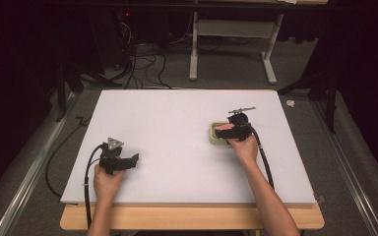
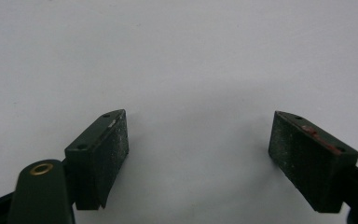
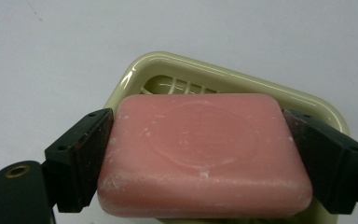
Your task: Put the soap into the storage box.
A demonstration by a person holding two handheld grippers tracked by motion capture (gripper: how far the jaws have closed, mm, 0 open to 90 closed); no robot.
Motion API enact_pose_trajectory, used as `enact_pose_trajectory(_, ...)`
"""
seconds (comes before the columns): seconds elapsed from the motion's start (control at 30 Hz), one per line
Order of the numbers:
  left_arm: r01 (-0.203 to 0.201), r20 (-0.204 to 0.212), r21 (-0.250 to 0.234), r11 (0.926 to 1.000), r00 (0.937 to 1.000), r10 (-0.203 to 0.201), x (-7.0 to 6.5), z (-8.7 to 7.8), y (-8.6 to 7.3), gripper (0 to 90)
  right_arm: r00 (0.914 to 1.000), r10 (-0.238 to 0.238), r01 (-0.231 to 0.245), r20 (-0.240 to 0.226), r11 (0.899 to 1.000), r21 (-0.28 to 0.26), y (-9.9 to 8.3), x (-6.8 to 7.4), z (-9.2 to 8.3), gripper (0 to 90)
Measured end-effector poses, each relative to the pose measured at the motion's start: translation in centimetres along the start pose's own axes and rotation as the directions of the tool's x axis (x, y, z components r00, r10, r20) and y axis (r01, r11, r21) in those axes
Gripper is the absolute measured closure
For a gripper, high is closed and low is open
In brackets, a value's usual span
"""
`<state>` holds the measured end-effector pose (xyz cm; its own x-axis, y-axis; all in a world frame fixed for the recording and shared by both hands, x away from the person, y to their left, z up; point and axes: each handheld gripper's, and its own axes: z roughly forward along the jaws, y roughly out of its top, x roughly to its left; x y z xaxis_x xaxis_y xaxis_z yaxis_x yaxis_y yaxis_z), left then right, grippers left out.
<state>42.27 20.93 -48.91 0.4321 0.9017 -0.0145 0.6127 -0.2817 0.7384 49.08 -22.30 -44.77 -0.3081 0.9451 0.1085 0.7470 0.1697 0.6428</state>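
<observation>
**Soap in the jaws, dish right underneath**

Clamped on the long ends of a pink soap bar by the right gripper, jaws pressed flat against both sides. Held over a cream soap dish — slatted bottom peeking out behind the bar. In the high view, right gripper at the dish, right of centre on the white table.

Left gripper spread wide, nothing between the jaws, just bare table ahead; parked near the left front of the board.

Risk, as a judgement: soap is slick (white crumbs along the edges hint at a dry bar, though), so a slip or twist out of the jaws looks possible. Light dish too — likely to skid if nudged, with no second gripper steadying it.

Hard to tell: whether the bar rests on the dish or hangs just above — underside hidden. Near rim of the dish cut off below the bar.
</observation>
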Motion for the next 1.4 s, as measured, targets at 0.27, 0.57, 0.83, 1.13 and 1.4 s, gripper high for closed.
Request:
enact_pose_trajectory(0.27, 0.000, 0.000, 0.000, 1.0000, 1.0000, 0.000, 0.0, 0.0, 0.0, 20.5, 1.0000, -0.005, 0.006, 0.004, 1.000, -0.030, 0.1, 0.1, -0.6, 13.1)
enact_pose_trajectory(0.57, 0.000, 0.000, 0.000, 1.0000, 1.0000, 0.000, 0.0, 0.0, 0.0, 20.5, 1.0000, -0.007, 0.007, 0.003, 0.999, -0.040, -0.1, 0.0, -1.0, 13.0)
enact_pose_trajectory(0.83, 0.000, 0.000, 0.000, 1.0000, 1.0000, 0.000, 0.0, 0.0, 0.0, 20.5, 0.9986, -0.047, 0.049, 0.023, 0.997, -0.065, -0.1, 0.2, -1.8, 13.6)
enact_pose_trajectory(1.13, 0.000, 0.000, 0.000, 1.0000, 1.0000, 0.000, 0.0, 0.0, 0.0, 20.5, 0.9964, -0.074, 0.078, 0.040, 0.991, -0.111, -0.8, -0.2, -3.9, 15.1)
enact_pose_trajectory(1.4, 0.000, 0.000, 0.001, 1.0000, 1.0000, 0.000, 0.0, 0.0, 0.0, 20.5, 0.9969, -0.073, 0.076, 0.031, 0.987, -0.141, -1.8, -0.8, -5.8, 15.8)
